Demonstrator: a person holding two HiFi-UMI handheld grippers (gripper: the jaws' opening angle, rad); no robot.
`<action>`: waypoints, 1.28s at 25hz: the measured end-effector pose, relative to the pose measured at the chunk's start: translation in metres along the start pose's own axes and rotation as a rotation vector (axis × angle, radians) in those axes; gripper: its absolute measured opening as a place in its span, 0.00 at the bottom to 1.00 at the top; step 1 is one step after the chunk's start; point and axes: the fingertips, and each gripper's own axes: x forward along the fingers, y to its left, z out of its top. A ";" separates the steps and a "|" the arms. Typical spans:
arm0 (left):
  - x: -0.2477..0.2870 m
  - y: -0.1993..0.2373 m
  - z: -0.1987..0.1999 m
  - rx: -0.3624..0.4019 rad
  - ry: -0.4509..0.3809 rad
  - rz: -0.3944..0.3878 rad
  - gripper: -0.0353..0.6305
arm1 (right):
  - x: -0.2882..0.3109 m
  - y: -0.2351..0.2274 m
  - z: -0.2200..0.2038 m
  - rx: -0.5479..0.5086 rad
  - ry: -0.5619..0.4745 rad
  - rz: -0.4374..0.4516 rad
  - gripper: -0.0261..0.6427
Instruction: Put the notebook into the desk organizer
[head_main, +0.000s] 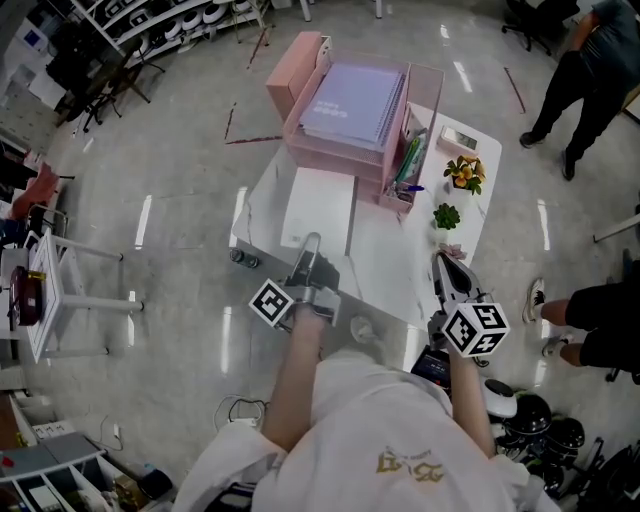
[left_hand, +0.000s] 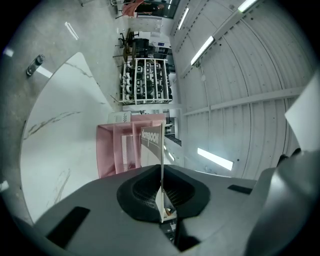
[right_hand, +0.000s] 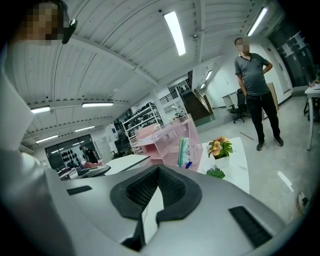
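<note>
**A:** How far is the task getting on?

**B:** It is only beginning, I am thinking. The left hand-held gripper (head_main: 312, 242) is clamping the near edge of the notebook (head_main: 322, 205). The notebook is lying flat and low over the worktop (head_main: 400, 270), just in front of the pink desk organizer (head_main: 335, 158) and not yet inside it.

**A:** And further to the right?

**B:** The right hand-held gripper (head_main: 447, 268) is hanging near the worktop's edge with its jaws together, holding nothing.

**A:** How is the notebook looking?

**B:** Thin and pale, with a printed title on the cover. It is probably going to bend when lifted by one edge.
</note>
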 end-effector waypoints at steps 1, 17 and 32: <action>0.002 0.001 0.001 -0.001 0.000 0.002 0.09 | 0.003 0.000 0.001 0.000 0.001 0.000 0.06; 0.041 0.027 0.007 -0.005 0.028 0.032 0.09 | 0.038 -0.020 0.003 0.020 0.025 -0.013 0.05; 0.062 0.056 0.011 -0.039 0.039 0.071 0.09 | 0.061 -0.029 0.001 0.023 0.055 -0.024 0.06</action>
